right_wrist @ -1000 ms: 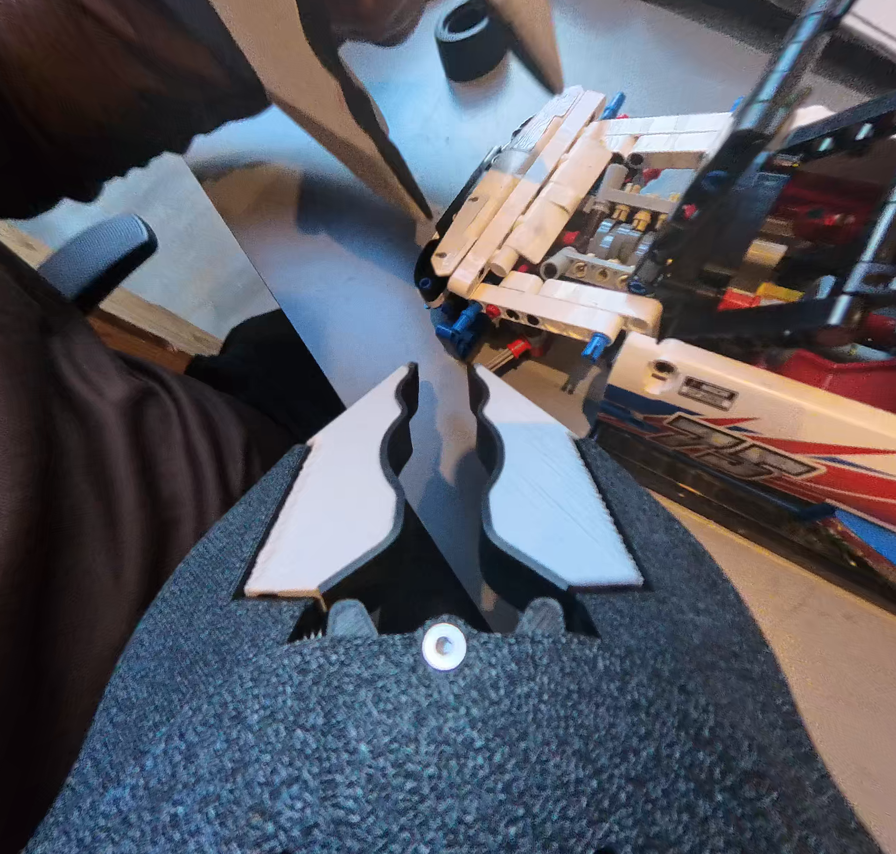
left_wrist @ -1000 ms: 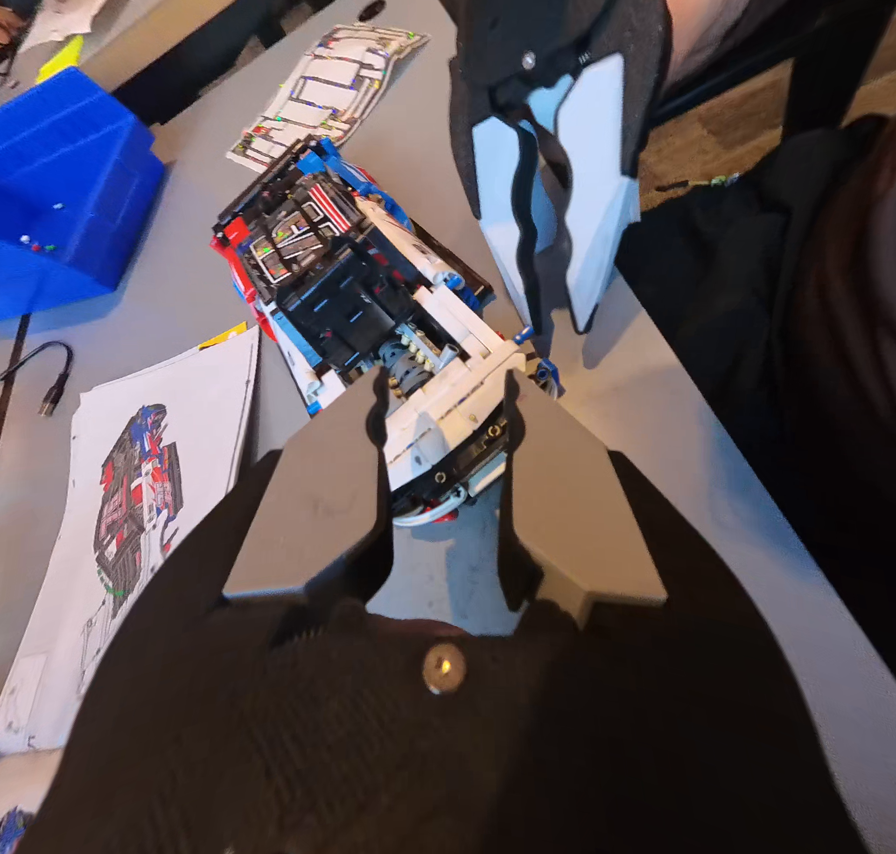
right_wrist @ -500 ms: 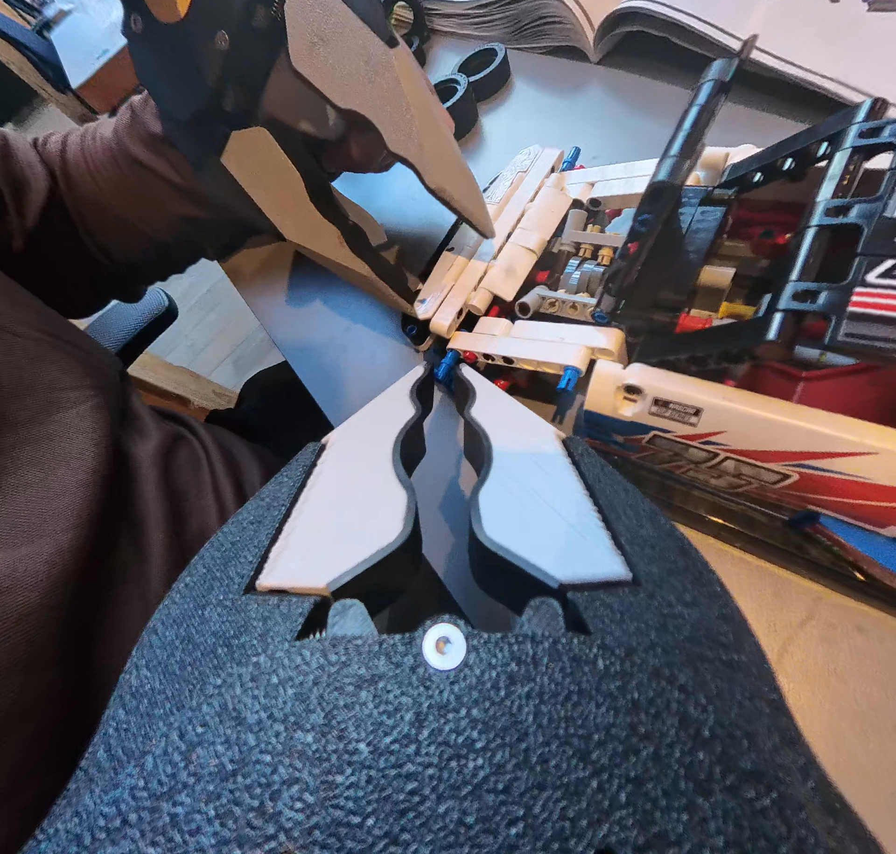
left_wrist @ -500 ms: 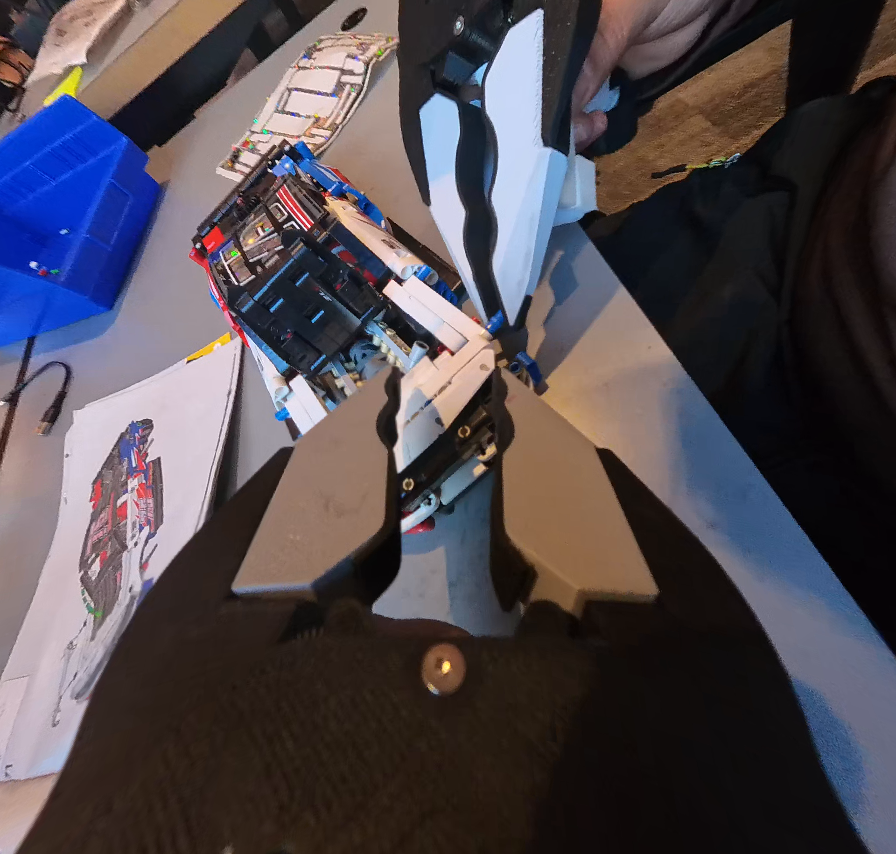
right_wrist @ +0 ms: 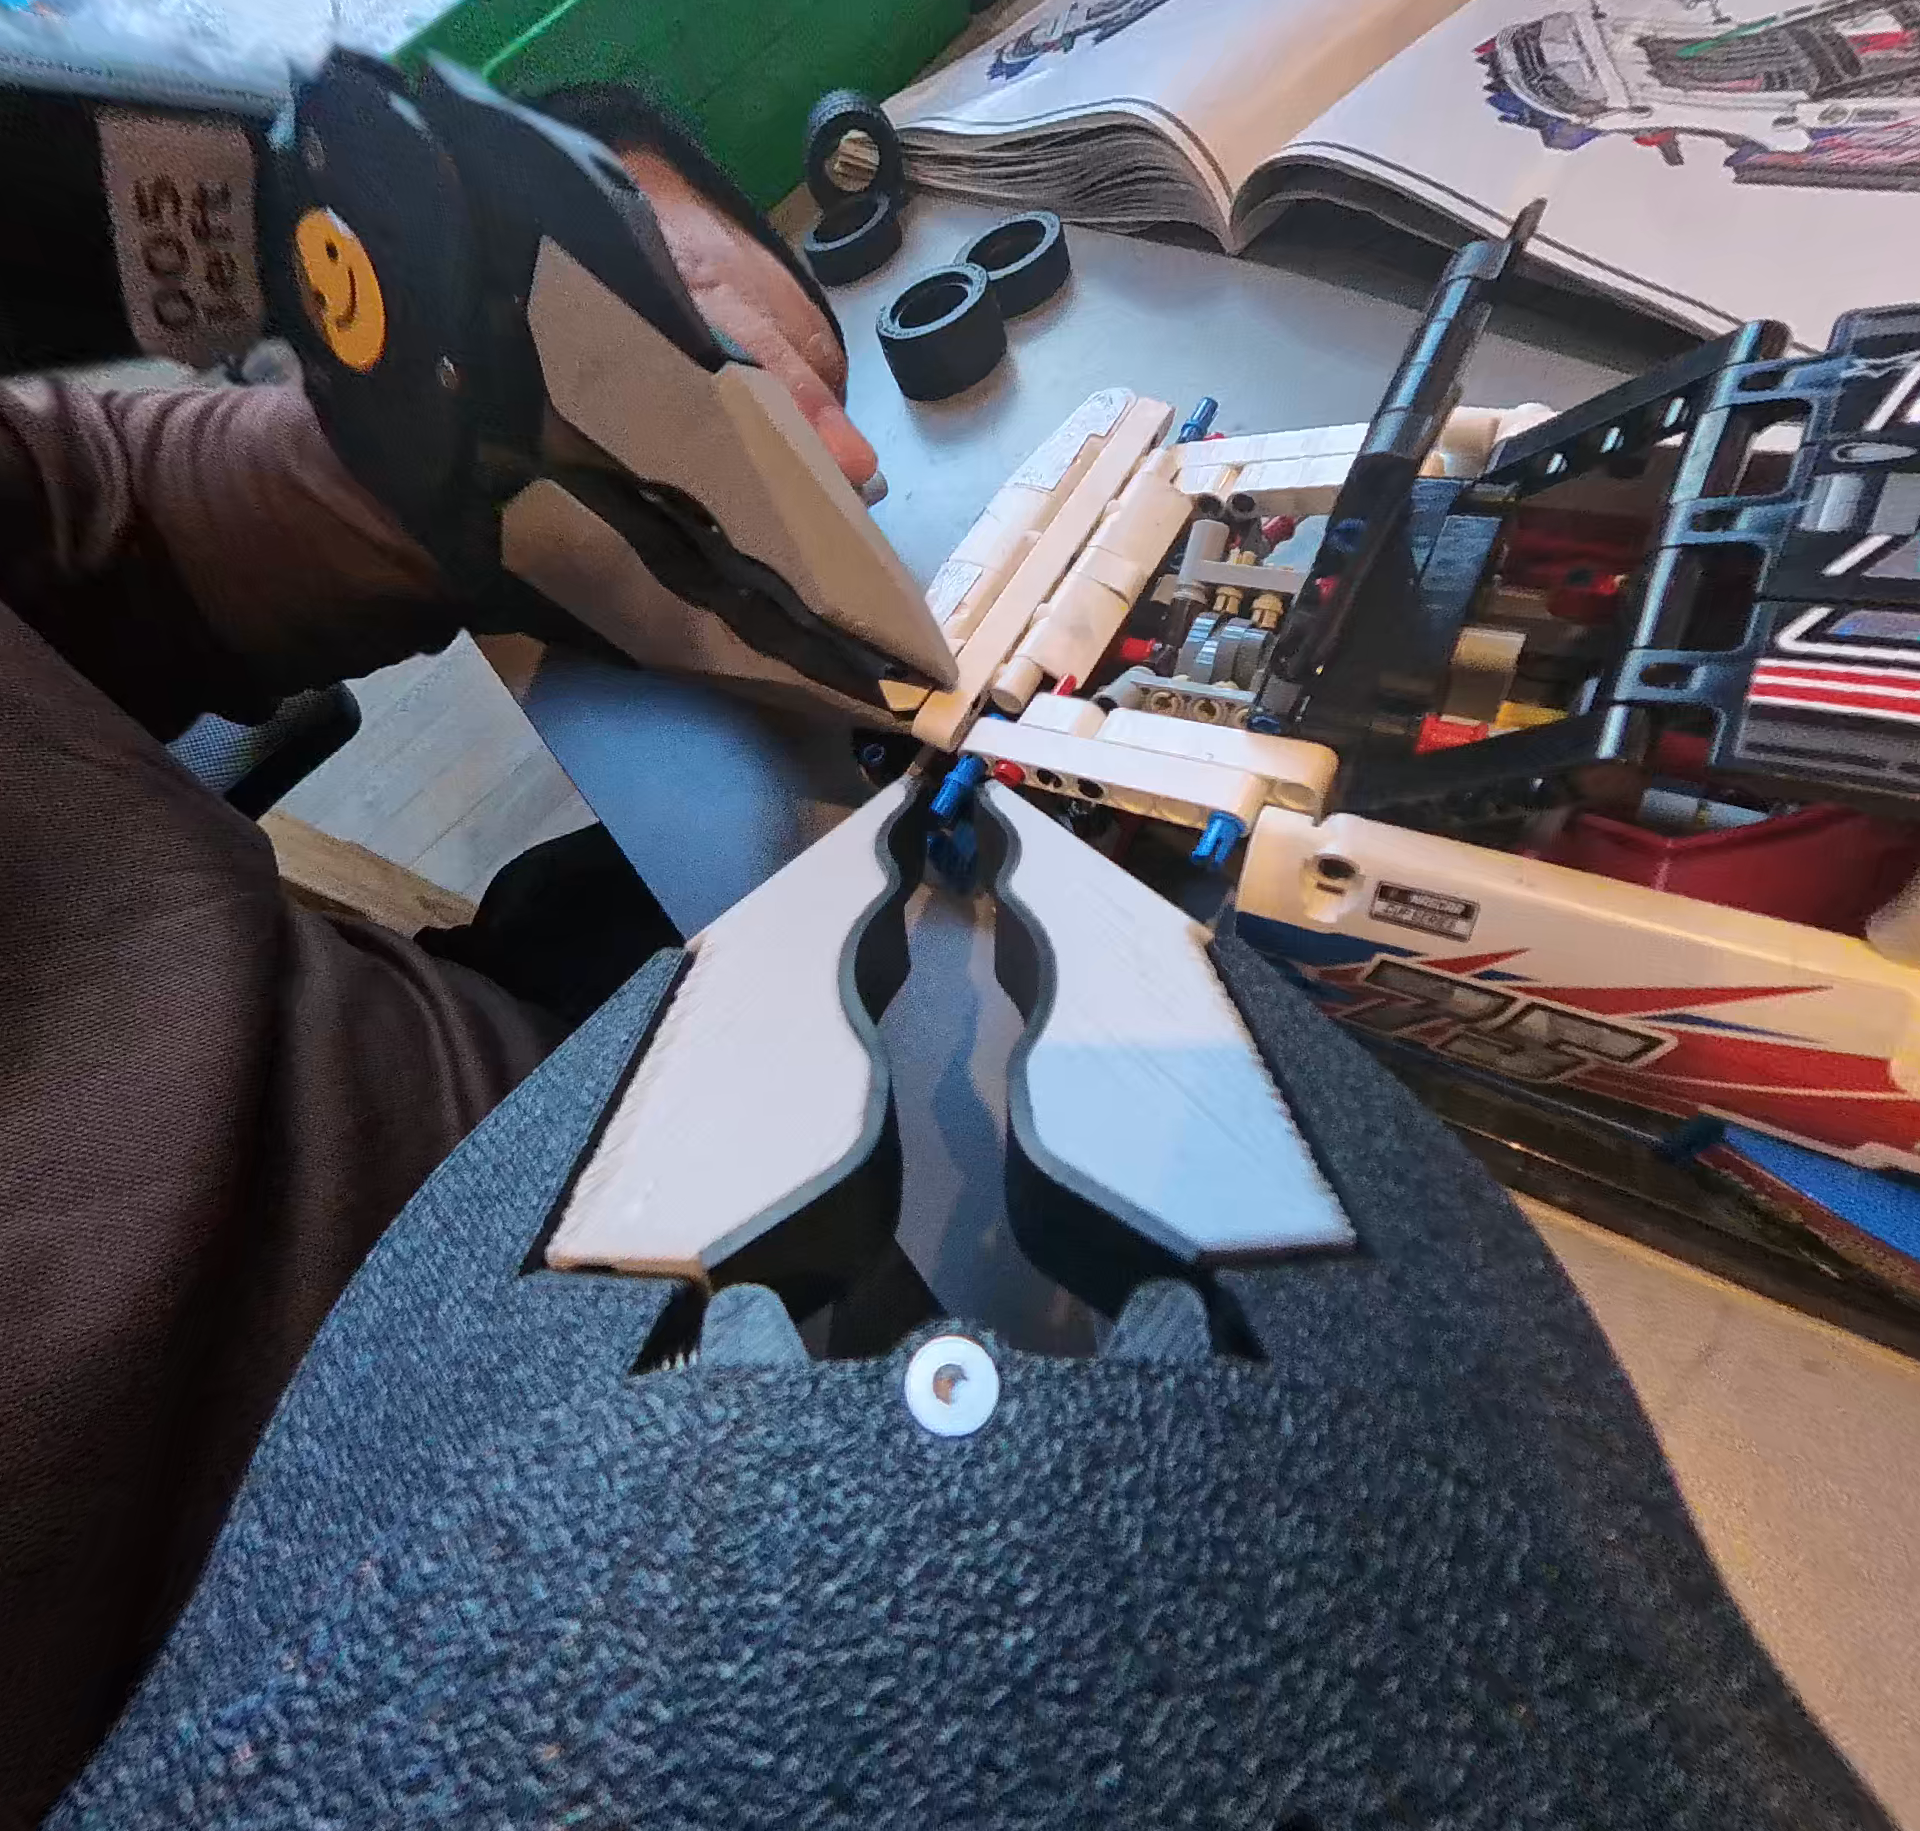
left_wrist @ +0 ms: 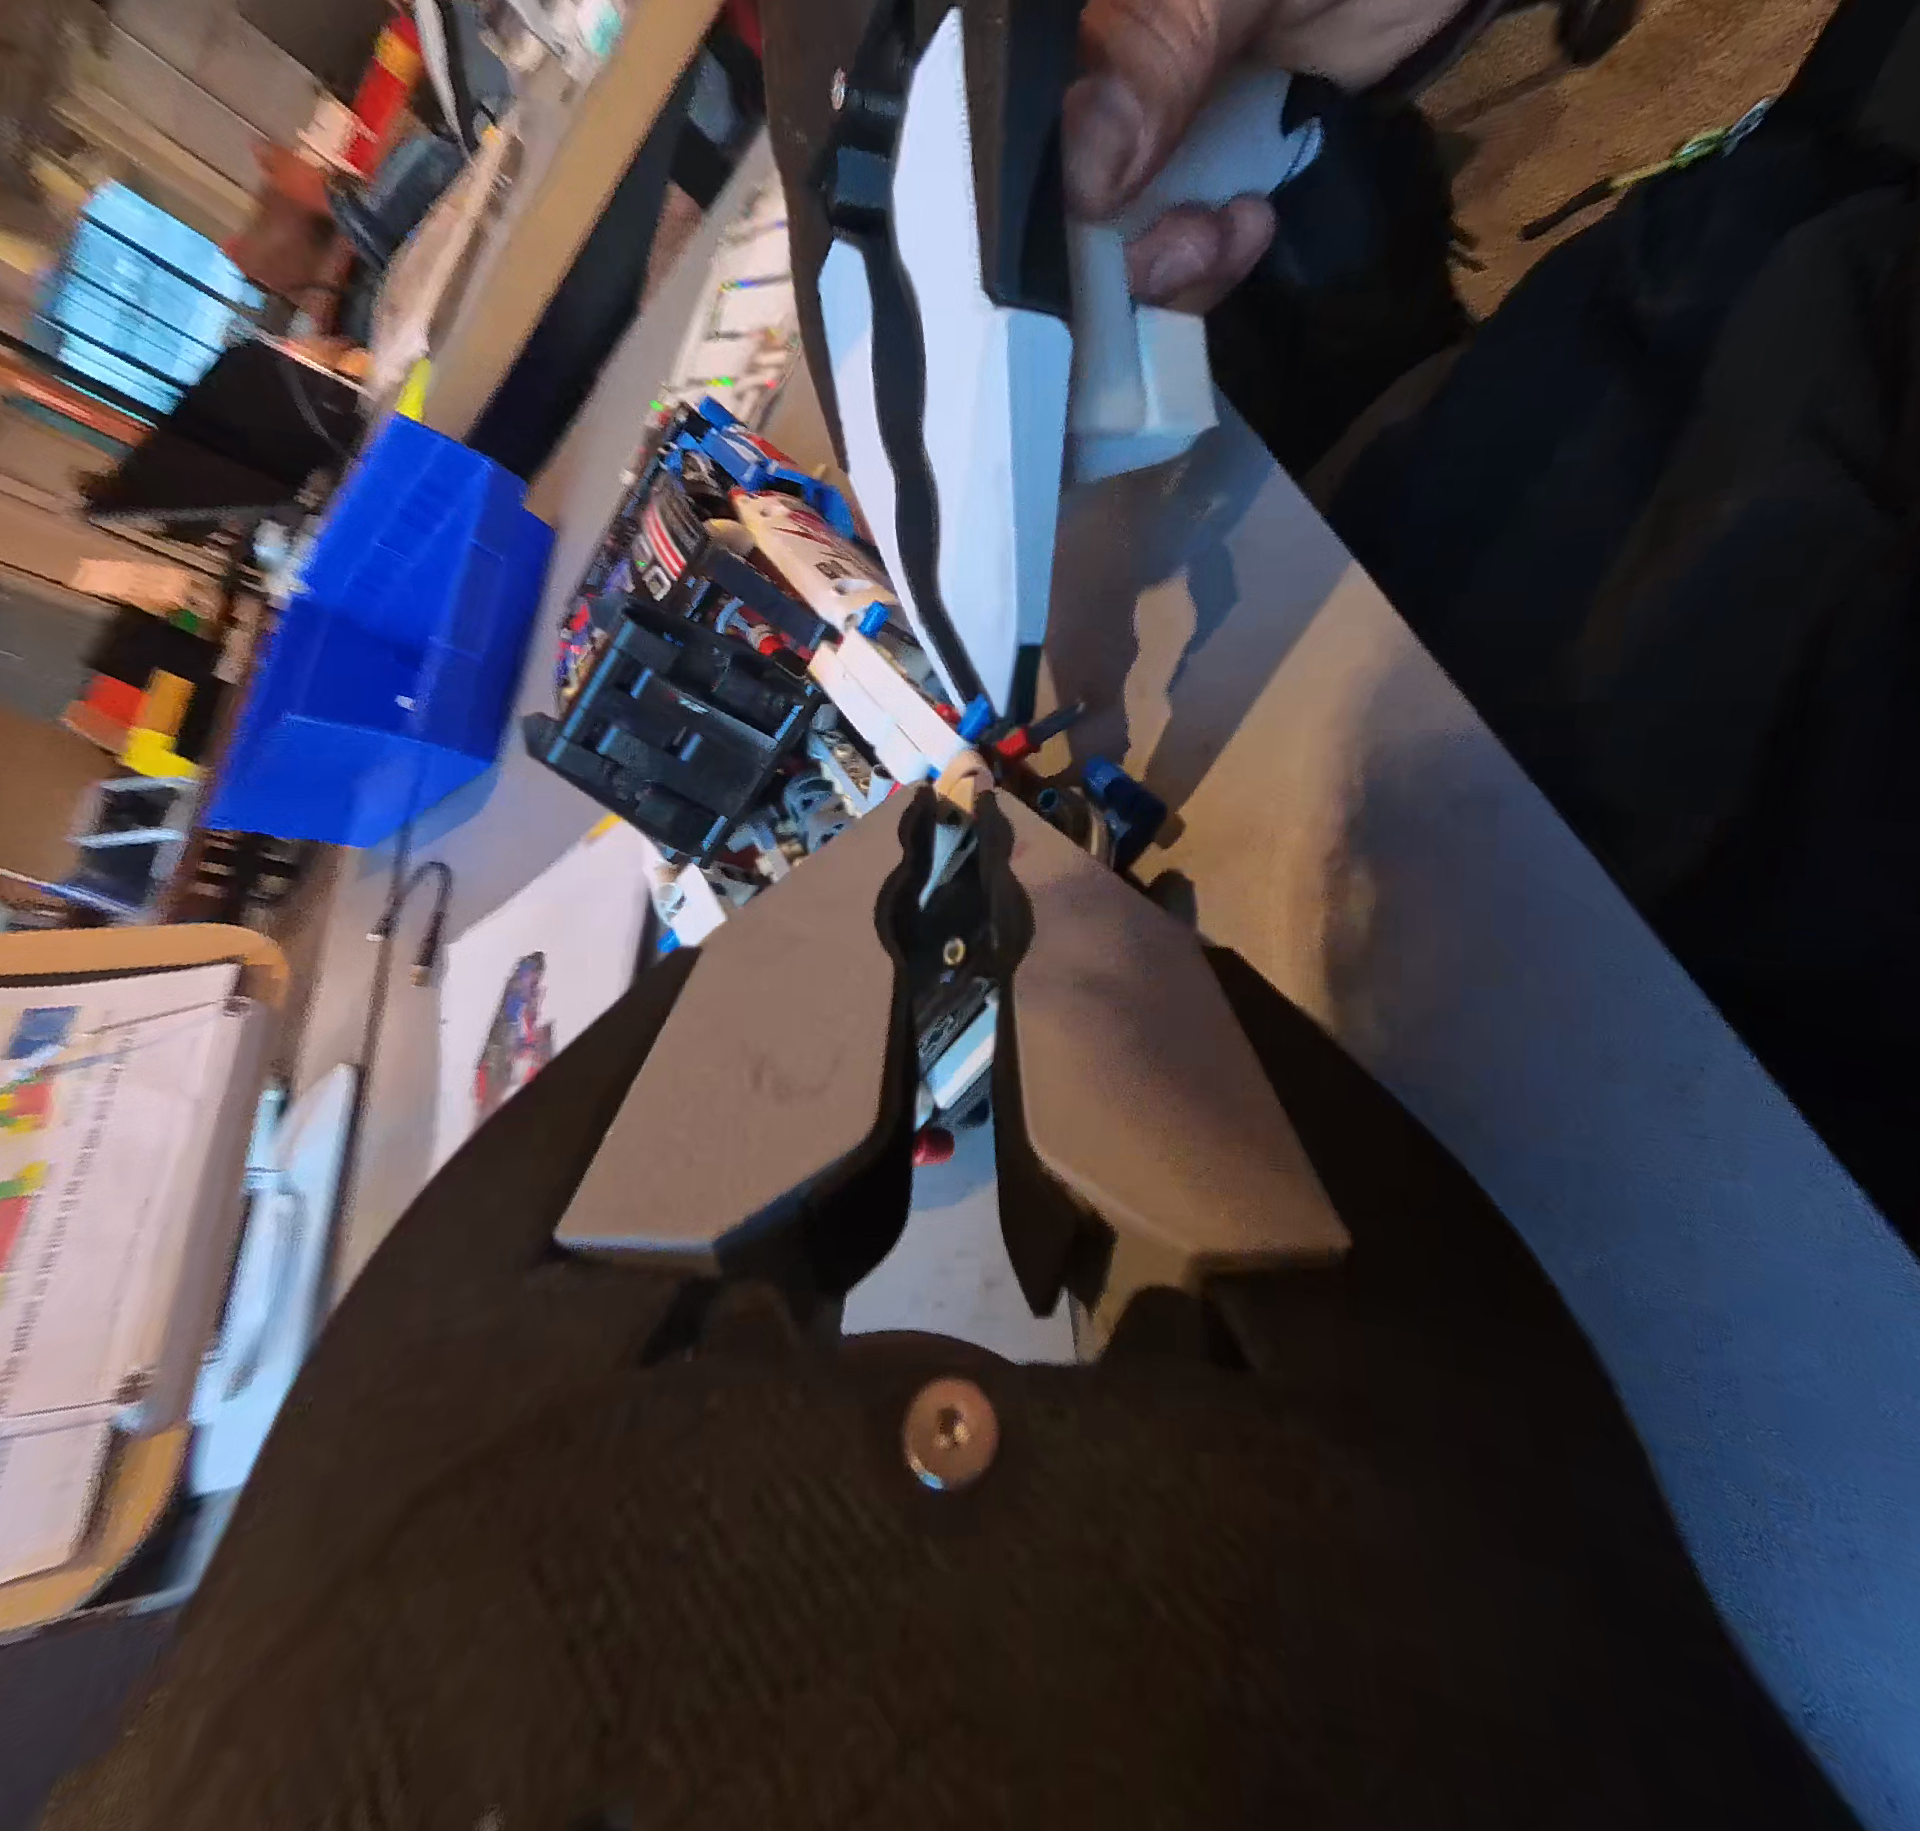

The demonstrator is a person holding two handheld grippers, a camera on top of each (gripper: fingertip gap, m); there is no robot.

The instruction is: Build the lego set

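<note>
The partly built lego car (left_wrist: 717, 701), black, white, red and blue, lies on the grey table (left_wrist: 1558, 1106). My left gripper (left_wrist: 951, 810) is shut on the car's white end panel (left_wrist: 951, 1043), which sits between its grey fingers. In the right wrist view the left gripper (right_wrist: 920, 685) pinches that white panel's edge (right_wrist: 1029, 576). My right gripper (right_wrist: 953, 789), with white fingers, is closed around a blue pin (right_wrist: 951, 825) sticking out of the car's (right_wrist: 1558, 701) near corner. It comes down from above in the left wrist view (left_wrist: 997, 711), held by a hand.
A blue bin (left_wrist: 384, 638) stands left of the car. An open instruction booklet (right_wrist: 1455, 98) lies behind it, and three loose black tyres (right_wrist: 940, 327) and a green box (right_wrist: 727, 15) are nearby. A cable (left_wrist: 405, 908) lies by the booklet. The table edge (left_wrist: 1455, 701) runs along the right. The tips of both grippers are at nearly the same place.
My left gripper has closed from wide open onto the car's white end panel and tilted. My right gripper has moved in to the blue pin and narrowed around it.
</note>
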